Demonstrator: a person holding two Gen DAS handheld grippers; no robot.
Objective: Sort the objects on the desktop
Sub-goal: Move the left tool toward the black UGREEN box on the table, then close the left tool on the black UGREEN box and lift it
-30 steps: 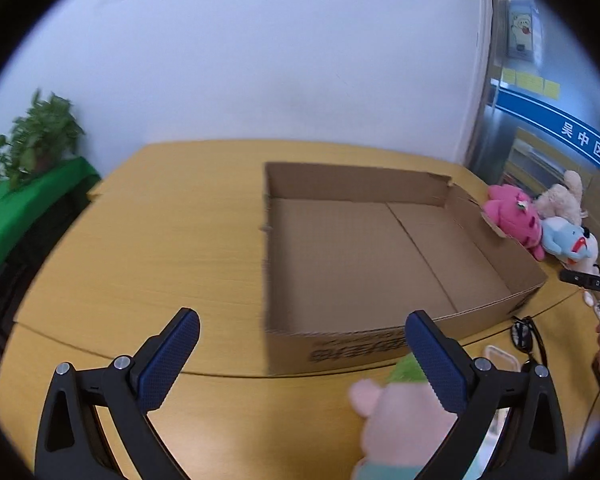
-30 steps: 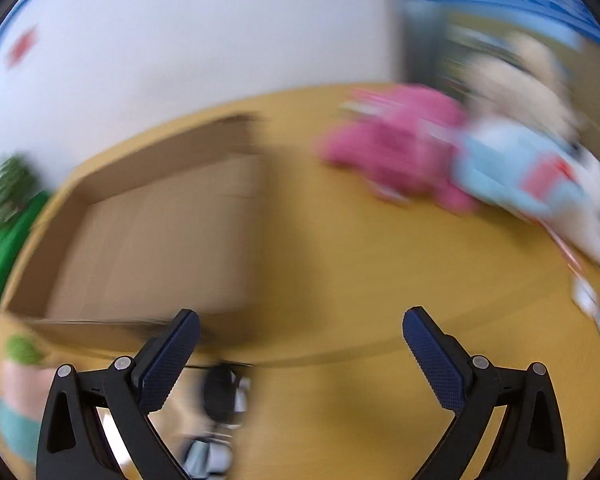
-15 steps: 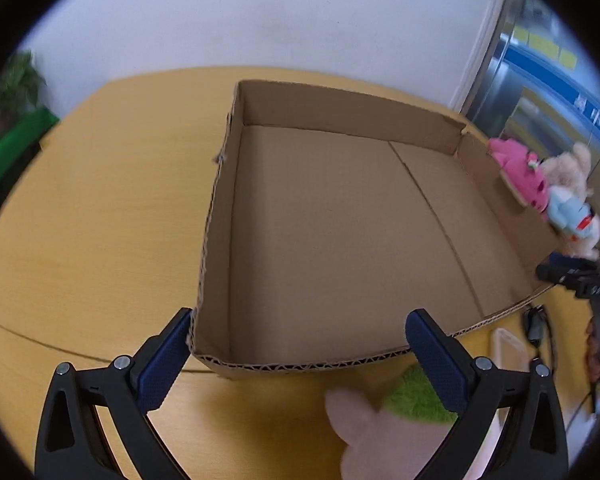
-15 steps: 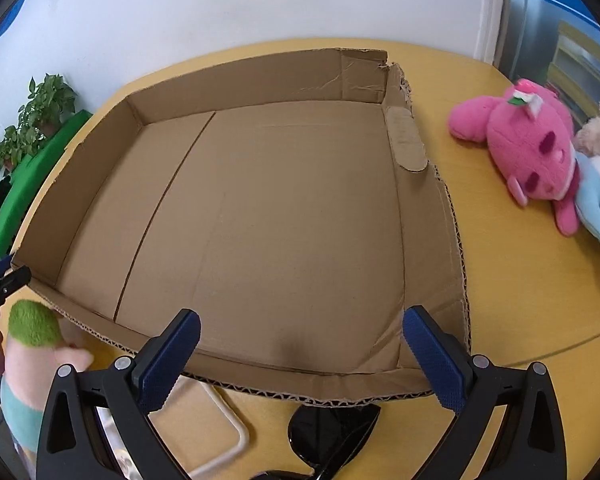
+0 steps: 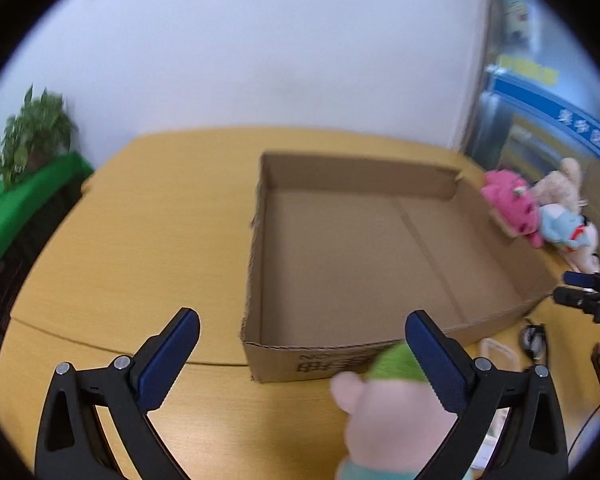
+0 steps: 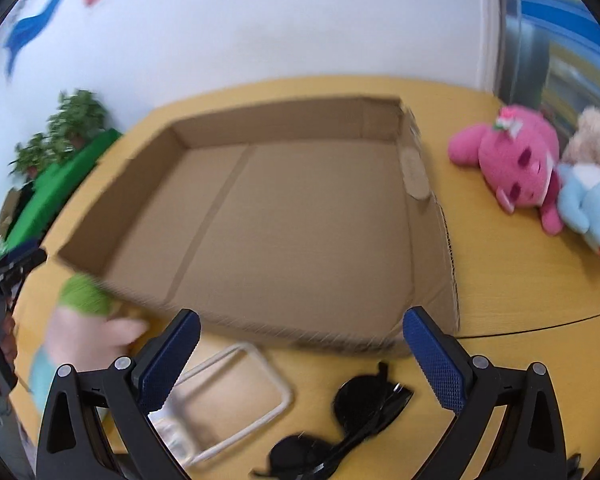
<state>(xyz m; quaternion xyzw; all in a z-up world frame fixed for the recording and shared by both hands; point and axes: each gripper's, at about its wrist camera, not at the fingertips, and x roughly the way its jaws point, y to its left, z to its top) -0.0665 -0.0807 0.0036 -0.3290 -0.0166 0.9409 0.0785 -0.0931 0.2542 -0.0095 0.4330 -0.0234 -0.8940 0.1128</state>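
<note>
Left wrist view shows the left hand-held gripper (image 5: 302,354) wide open, holding nothing, low over the green-haired doll (image 5: 392,412) at the bottom, by the empty box (image 5: 364,264), ready to grab it.

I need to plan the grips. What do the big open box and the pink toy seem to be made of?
The box looks like brown corrugated cardboard, matte: its cut edge shows a rippled pattern and its floor shows fold creases. The pink toy looks like soft plush fabric, fuzzy and not shiny; what fills it cannot be seen.
</note>
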